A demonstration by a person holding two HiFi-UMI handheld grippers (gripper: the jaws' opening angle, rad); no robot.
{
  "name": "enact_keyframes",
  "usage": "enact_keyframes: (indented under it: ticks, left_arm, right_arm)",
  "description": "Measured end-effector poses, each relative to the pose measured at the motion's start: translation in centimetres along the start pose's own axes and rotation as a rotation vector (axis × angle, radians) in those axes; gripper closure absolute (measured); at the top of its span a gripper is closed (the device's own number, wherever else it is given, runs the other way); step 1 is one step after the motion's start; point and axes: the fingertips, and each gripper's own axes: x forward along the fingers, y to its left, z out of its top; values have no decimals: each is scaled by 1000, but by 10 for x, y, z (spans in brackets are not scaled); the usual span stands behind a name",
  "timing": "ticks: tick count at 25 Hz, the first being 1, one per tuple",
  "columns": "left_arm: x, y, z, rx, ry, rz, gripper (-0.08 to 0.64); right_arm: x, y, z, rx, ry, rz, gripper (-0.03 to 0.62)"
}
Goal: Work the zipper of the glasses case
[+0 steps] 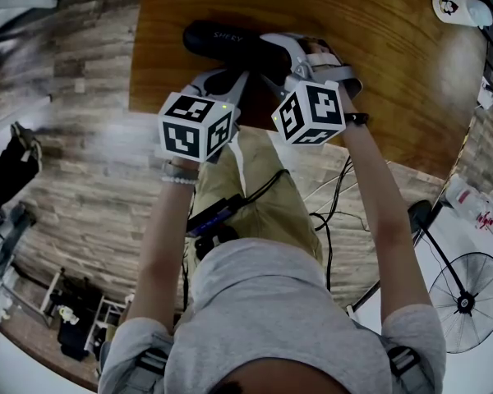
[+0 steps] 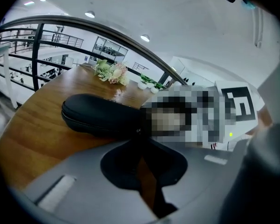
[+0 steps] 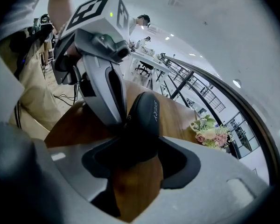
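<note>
- The left gripper [image 2: 139, 136] is at the near side of the glasses case [image 1: 226, 41]. Its jaws are clenched tight on the seam, on a small metal glint that I take to be the zipper pull [image 2: 138, 130].
- The pull looks tiny, thin and smooth. It will likely slip from flat pads unless it is pinched squarely and drawn along the zip line, not away from it.
- The case lies flat on the wooden table [image 1: 394, 97], long side across the head view. It is black and matte, with a rounded shell and the zipper line running around its edge.
- It looks light, stiff enough to keep its shape, and slightly yielding under pressure. On this smooth wood it would probably slide or turn if it were not braced.
- The right gripper [image 3: 140, 143] is at the right-hand end of the case. Its jaws are spread wide and grasp that rounded end across its width, with the pads on both flanks.
- That end seems the best place to hold it, on the shell faces and clear of the zip track, so the slider can pass. A firm but moderate squeeze should do, since hard clamping could pinch the seam.
</note>
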Motion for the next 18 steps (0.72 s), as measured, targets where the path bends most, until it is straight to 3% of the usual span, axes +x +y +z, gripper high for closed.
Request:
enact_keyframes:
  ticks: [7,14,18]
  left_arm:
    - [-5,-3,-8,1,16,-4,538]
    - [-1,-3,-13,-43,56,-66,540]
    - [1,-3,-16,-17,70,-64,538]
  right_arm:
    - [0,6,-1,-119,43,-43,360]
    - [0,8,-2,-138,55,-67,362]
    - [-1,9,-3,-139,59,-79,362]
